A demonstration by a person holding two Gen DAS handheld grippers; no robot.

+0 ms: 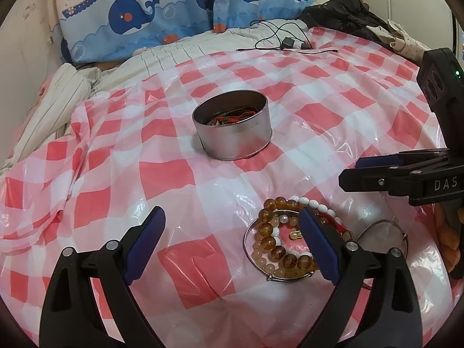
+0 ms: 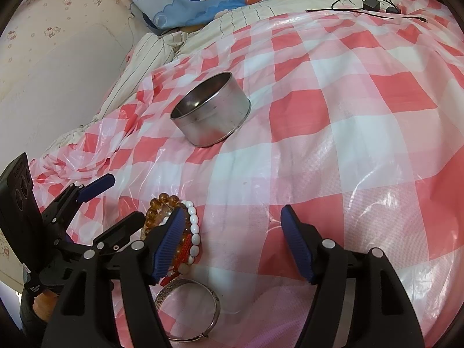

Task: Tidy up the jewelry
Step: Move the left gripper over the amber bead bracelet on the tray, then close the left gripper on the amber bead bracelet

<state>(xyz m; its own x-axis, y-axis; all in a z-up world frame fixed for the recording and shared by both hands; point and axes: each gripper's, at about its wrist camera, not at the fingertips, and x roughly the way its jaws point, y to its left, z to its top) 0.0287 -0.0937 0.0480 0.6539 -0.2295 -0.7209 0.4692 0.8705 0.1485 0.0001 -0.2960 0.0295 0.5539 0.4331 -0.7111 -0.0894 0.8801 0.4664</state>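
Note:
A round metal tin (image 1: 232,133) stands on the red-and-white checked plastic sheet (image 1: 319,110) and holds red cord jewelry (image 1: 232,118). Nearer lies a pile of amber, white and red bead bracelets (image 1: 274,240) ringed by a thin silver bangle (image 1: 246,239). My left gripper (image 1: 232,232) is open; its right finger (image 1: 317,243) stands over the pile and no pad presses on it. In the right wrist view, the tin (image 2: 214,116) is seen from the side, the bracelets (image 2: 192,226) lie by the left finger, and an engraved silver bangle (image 2: 214,316) lies nearest. My right gripper (image 2: 232,235) is open over bare sheet.
Whale-print pillows (image 1: 139,14) line the far edge. Black cables with a charger (image 1: 287,42) and a dark garment (image 1: 342,11) lie at the back right. A rumpled striped sheet (image 1: 58,101) and a pale wall (image 2: 58,72) are on the left. A hand (image 2: 40,304) holds the left gripper (image 2: 121,203).

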